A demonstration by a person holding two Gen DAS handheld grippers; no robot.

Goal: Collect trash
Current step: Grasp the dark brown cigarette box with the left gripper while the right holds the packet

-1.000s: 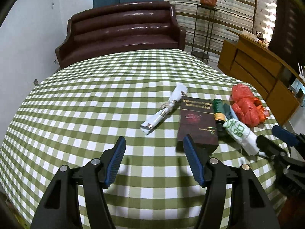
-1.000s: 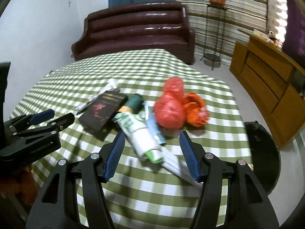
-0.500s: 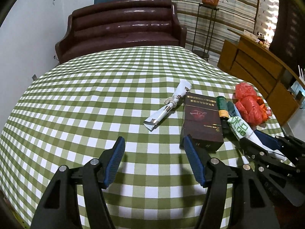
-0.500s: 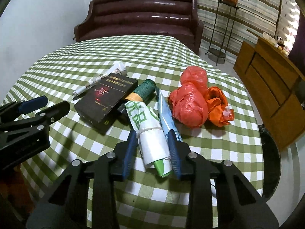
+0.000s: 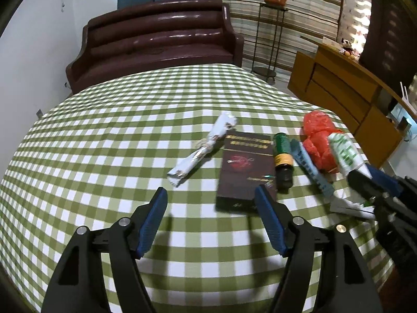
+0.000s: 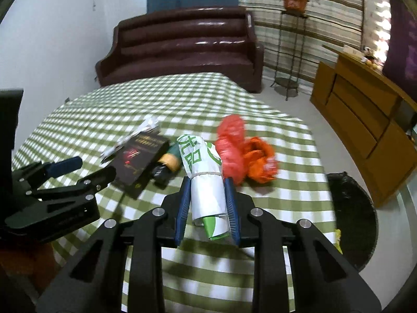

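My right gripper (image 6: 207, 185) is shut on a rolled white and green bag (image 6: 204, 177) and holds it tilted above the green checked table (image 6: 198, 99); it also shows in the left wrist view (image 5: 344, 154). My left gripper (image 5: 211, 195) is open and empty, just in front of a dark red box (image 5: 246, 169). On the table lie a crumpled white wrapper (image 5: 203, 148), a green bottle (image 5: 282, 156), a blue strip (image 5: 310, 167) and red and orange plastic bags (image 6: 245, 151). A black bin (image 6: 351, 216) stands on the floor at the table's right edge.
A brown sofa (image 5: 156, 47) stands behind the table. A wooden cabinet (image 6: 365, 120) runs along the right wall. A plant stand (image 5: 271, 26) is at the back.
My right gripper has closed on the white and green bag and lifted it off the table. The blue strip beneath it now lies exposed. My left gripper has stayed open near the box.
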